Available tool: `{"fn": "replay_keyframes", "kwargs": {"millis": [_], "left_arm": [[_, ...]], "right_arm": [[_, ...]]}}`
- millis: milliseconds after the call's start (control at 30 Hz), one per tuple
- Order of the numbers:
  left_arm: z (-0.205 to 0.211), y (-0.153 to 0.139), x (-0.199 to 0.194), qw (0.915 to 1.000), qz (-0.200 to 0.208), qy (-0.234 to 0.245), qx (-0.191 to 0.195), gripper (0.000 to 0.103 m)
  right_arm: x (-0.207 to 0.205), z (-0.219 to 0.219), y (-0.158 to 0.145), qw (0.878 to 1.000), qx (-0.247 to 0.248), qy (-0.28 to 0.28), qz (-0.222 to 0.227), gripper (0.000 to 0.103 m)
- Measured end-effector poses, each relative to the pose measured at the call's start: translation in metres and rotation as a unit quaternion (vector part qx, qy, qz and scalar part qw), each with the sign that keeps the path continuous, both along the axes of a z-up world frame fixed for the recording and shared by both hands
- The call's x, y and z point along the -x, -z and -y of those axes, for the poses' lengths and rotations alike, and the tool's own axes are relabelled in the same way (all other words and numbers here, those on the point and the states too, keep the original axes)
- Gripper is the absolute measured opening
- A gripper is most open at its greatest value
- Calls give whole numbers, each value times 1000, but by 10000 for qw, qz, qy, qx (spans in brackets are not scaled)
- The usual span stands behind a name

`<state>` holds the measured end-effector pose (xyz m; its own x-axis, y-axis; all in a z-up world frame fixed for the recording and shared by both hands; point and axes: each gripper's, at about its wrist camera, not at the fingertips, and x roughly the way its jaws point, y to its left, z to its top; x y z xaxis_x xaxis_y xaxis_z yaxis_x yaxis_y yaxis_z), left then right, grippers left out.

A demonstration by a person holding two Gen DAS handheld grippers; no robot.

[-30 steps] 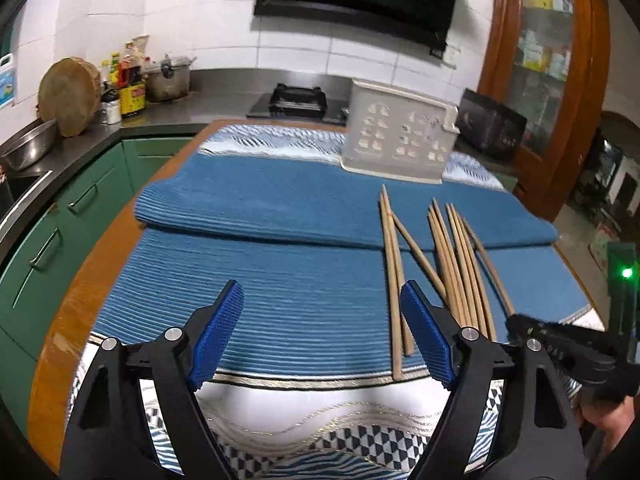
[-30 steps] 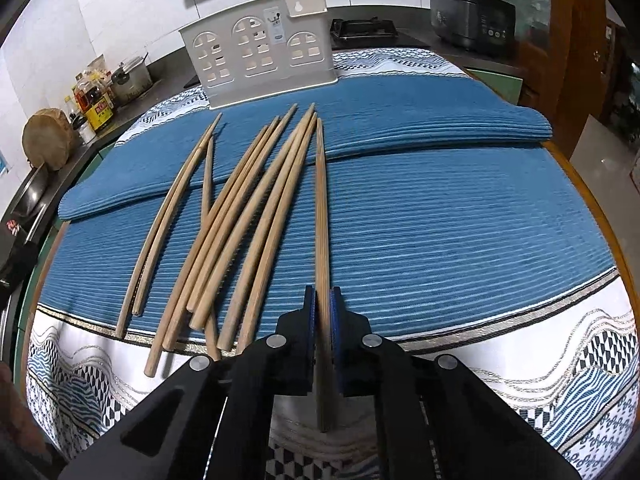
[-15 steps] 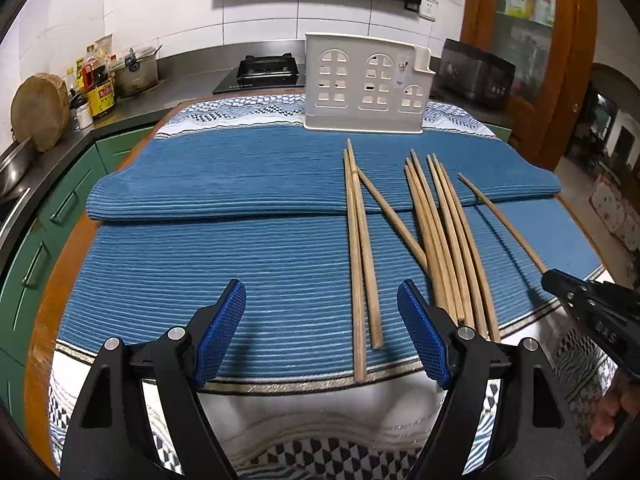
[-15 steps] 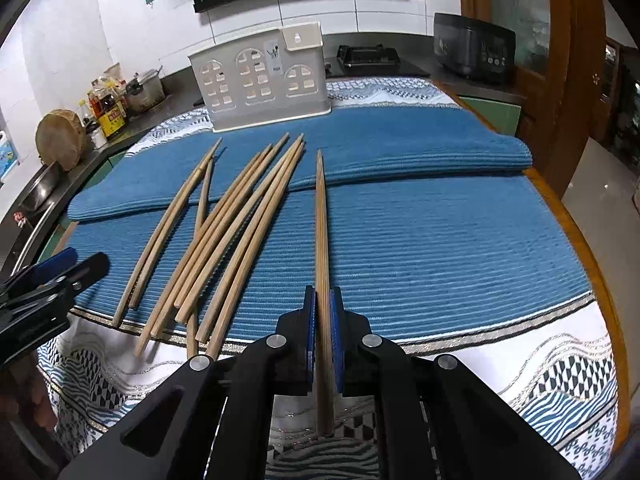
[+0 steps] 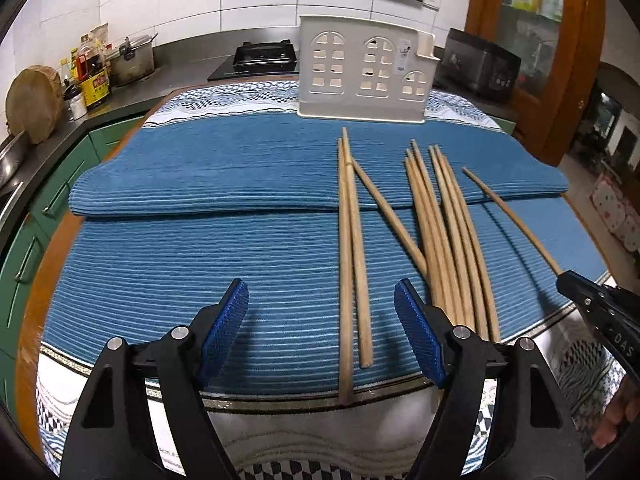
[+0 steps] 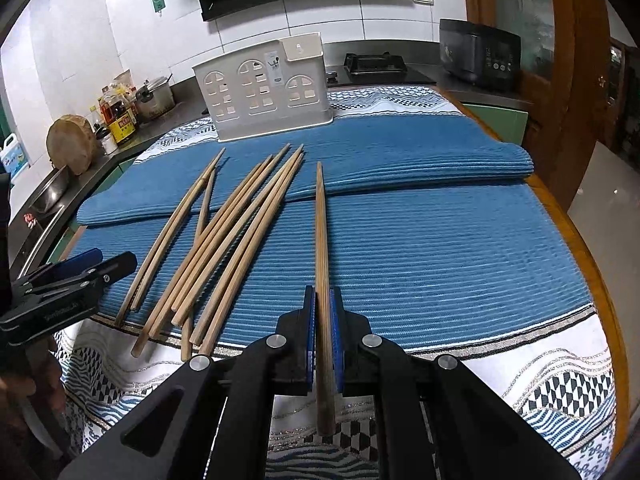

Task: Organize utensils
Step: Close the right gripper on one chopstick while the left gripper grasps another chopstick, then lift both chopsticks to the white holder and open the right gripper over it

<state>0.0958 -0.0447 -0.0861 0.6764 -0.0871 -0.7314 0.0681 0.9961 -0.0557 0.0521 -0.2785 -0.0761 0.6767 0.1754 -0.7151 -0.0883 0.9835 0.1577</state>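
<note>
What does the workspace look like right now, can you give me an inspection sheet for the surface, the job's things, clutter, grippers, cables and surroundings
Surface: blue mat over a patterned tablecloth on a wooden table.
Job's things: loose chopsticks lie on the mat; white holder stands upright at the far edge.
Clutter: nothing seen on the mat.
Grippers: left gripper closing, pads either side of two chopsticks, not touching; right gripper shut on one chopstick.
Cables: nothing seen.
Surroundings: counter with bottles, pot, stove, wood cabinet.
</note>
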Motion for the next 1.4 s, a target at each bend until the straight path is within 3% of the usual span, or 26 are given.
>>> {"fn": "replay_keyframes", "kwargs": {"millis": [67,133,233,467,500,700,900,1000,1400], "left_arm": [[-3,0,-2,9999,-16,-107,51,73],[-8,3,-6,9995,-140,-137,260,49],[-8,7,-9,9993,-204,-58,298,31],[4,10,-9,9992,-178,151,315,28],[4,11,-10,9993,-204,146,280,23],[2,19,-16,9990,-326,94,302,23],[9,22,-19,9994,-344,45,36,22],[3,22,-21,9994,-323,-61,127,9],[-3,23,-18,9990,-340,55,288,5]], "right_arm": [[0,-1,1,10000,-4,-16,3,7],[-1,0,1,10000,-20,-28,-4,7],[-2,0,3,10000,-32,-35,-24,7],[-5,-2,5,10000,-32,-58,-47,7],[-5,-2,5,10000,-34,-59,-50,7],[-5,-2,6,10000,-28,-55,-51,7],[-6,0,8,10000,-17,-59,-69,7],[-6,0,6,10000,-13,-66,-46,7],[0,4,-9,9998,44,-74,153,7]]}}
